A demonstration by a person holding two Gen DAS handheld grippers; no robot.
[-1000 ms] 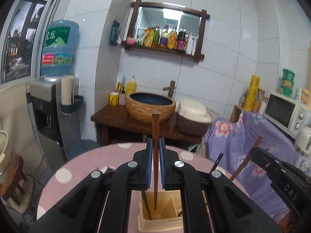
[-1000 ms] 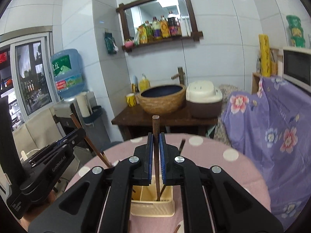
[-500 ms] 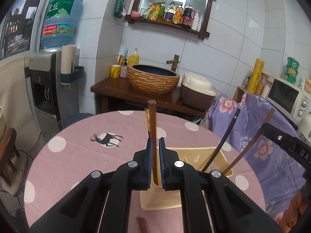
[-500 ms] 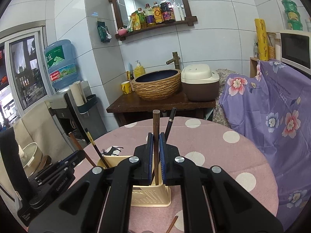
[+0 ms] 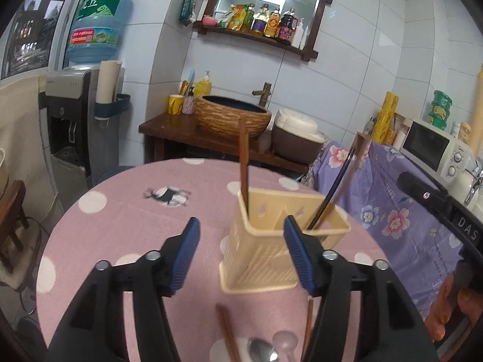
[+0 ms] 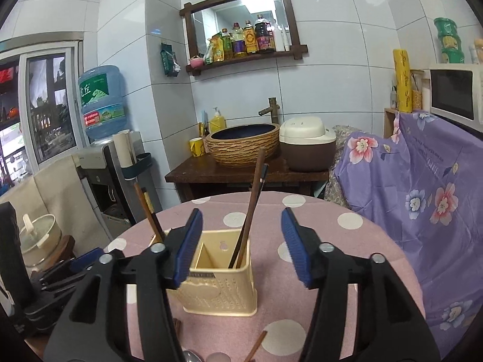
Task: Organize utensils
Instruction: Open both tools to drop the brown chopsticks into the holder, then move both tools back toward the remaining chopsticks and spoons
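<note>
Both tools, left (image 5: 241,250) and right (image 6: 241,241), were held spread, empty; loose chopsticks (image 5: 226,331) near the holder (image 5: 271,253) should be pinched mid-shaft.

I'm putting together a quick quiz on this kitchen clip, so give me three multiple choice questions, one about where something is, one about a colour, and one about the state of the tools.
1. Where do the upright chopsticks stand?
A. In the beige utensil holder
B. In the woven basin
C. Across the microwave

2. What colour is the tablecloth?
A. Green with stripes
B. Pink with white dots
C. Plain black

3. How do the two tools stand?
A. Both shut on chopsticks
B. Left open, right shut
C. Both open and empty

Answers:
1 A: the brown chopstick and the leaning pair rise out of the beige utensil holder on the table.
2 B: the tablecloth is pink with white dots.
3 C: the left tool and the right tool both show their blue pads spread wide with nothing between them.
</note>
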